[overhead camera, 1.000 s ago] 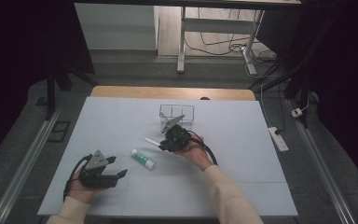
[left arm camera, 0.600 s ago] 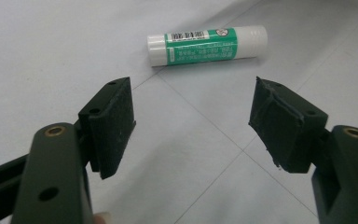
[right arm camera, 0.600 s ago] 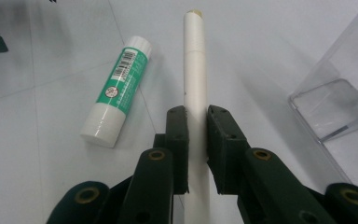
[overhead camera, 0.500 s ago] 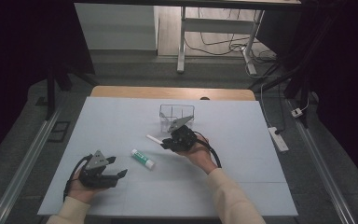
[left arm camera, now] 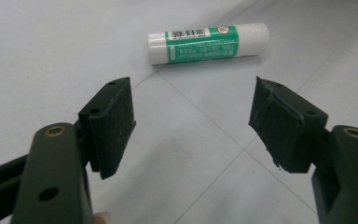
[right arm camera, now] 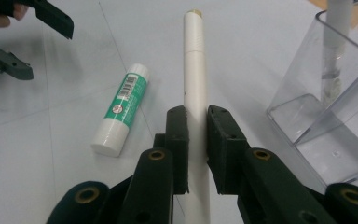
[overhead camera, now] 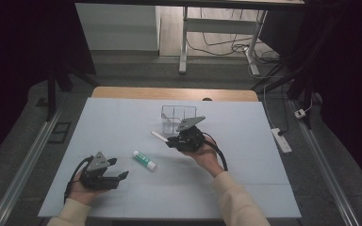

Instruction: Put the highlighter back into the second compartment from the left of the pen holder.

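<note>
Left gripper [overhead camera: 115, 168] sits nearest, jaws wide apart and holding nothing, glue stick [left arm camera: 208, 43] just ahead on the table. Right gripper [right arm camera: 197, 140] is clamped on a white pen [right arm camera: 195, 70] (marker, maybe), lifted beside the clear organizer [overhead camera: 177, 114].

A: The white pen [right arm camera: 196, 88] is running under the right gripper's [right arm camera: 196, 149] jaws and off the bottom edge, so its lower end is staying hidden.

B: And the clear holder [right arm camera: 326, 126] is getting cut off at the right edge; the glue stick's [overhead camera: 144, 160] label is looking too small to read from above.
</note>
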